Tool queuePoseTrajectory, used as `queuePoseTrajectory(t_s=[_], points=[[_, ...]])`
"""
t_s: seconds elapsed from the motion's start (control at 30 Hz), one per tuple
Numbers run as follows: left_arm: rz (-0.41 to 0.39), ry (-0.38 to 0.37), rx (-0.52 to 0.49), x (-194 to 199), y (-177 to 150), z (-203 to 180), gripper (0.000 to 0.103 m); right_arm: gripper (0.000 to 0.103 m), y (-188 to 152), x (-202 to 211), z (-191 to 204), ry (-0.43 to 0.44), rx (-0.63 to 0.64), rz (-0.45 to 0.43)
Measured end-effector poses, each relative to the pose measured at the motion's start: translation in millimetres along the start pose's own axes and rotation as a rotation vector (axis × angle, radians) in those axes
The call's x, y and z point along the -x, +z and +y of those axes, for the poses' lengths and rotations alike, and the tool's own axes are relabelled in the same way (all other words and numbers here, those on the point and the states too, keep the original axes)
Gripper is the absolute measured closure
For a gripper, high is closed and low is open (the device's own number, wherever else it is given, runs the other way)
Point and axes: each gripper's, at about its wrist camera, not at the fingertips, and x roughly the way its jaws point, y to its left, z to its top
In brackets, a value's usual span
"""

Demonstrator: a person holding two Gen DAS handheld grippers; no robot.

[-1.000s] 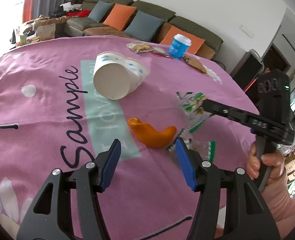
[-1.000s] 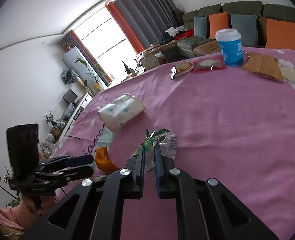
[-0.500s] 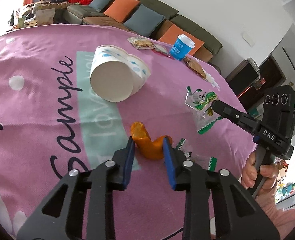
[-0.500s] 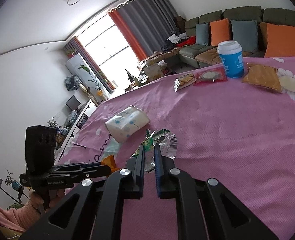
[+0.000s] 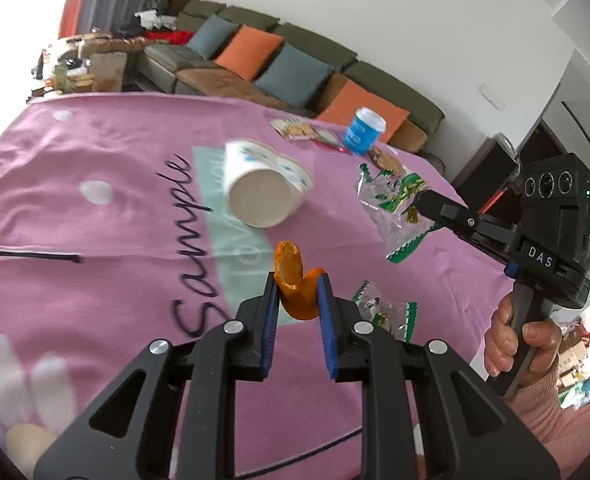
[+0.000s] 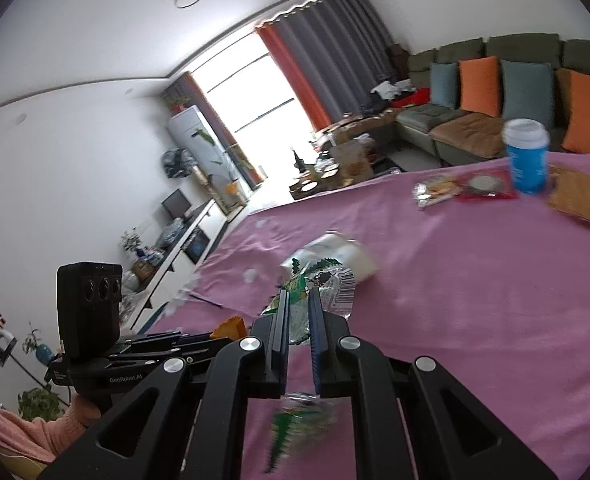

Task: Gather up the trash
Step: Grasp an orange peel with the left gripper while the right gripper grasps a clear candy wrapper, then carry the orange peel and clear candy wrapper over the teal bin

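Orange peel (image 5: pixel 297 288) pinched between blue pads of left fingers (image 5: pixel 296 300), lifted clear of pink-clothed worktop (image 5: pixel 115 216). Right fingers (image 6: pixel 298 320) clamped on clear green-printed wrapper (image 6: pixel 323 284), also held off cloth; seen at (image 5: pixel 395 208) ahead-right of left fingers. Second green wrapper (image 5: pixel 383 312) lies on cloth just right of left fingers. Tipped white paper cup (image 5: pixel 263 188) beyond peel. Blue cup (image 6: pixel 527 160) and snack packets (image 6: pixel 439 190) farther off, near sofa (image 5: pixel 315 60).
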Motion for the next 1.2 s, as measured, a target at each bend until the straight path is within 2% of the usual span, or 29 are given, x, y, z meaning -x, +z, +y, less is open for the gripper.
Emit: queuePoseTrajectory(t_s=[0.3,0.57,1.2], points=[[-0.079,0.081,0.021,56.9,-11.0,24.9,0.084,0.095,-2.8,-31.1,44.4,0.091,0.047,0.040],[-0.131,0.154,0.085,106.3,-28.8,57.3,0.084,0.095,-9.2,-67.0,80.0,0.163,0.085,0.101],[-0.205,0.281,0.189,169.3,-63.7,104.5,0.084,0.095,-19.6,-133.7,146.0,0.293,0.155,0.213]])
